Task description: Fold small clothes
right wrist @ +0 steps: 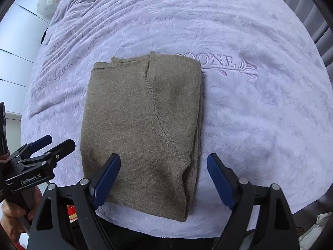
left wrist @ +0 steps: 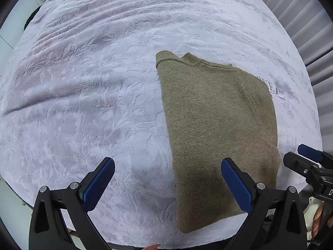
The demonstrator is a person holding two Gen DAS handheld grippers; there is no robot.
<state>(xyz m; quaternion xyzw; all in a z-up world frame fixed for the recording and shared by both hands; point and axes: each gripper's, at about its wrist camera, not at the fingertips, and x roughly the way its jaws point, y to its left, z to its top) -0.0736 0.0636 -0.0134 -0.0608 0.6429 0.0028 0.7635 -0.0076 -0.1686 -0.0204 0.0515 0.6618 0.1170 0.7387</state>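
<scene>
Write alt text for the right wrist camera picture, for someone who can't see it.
A brownish-olive knit sweater, folded into a long rectangle, lies on a lavender embossed blanket. The open right gripper hovers at the sweater's near end, holding nothing. The left gripper shows at the left edge.

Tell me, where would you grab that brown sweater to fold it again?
Probably at the near hem of the sweater, one corner per gripper, coming from the near side. It lies as a long strip running away from both open grippers, so lifting the hem toward the collar halves it.
</scene>
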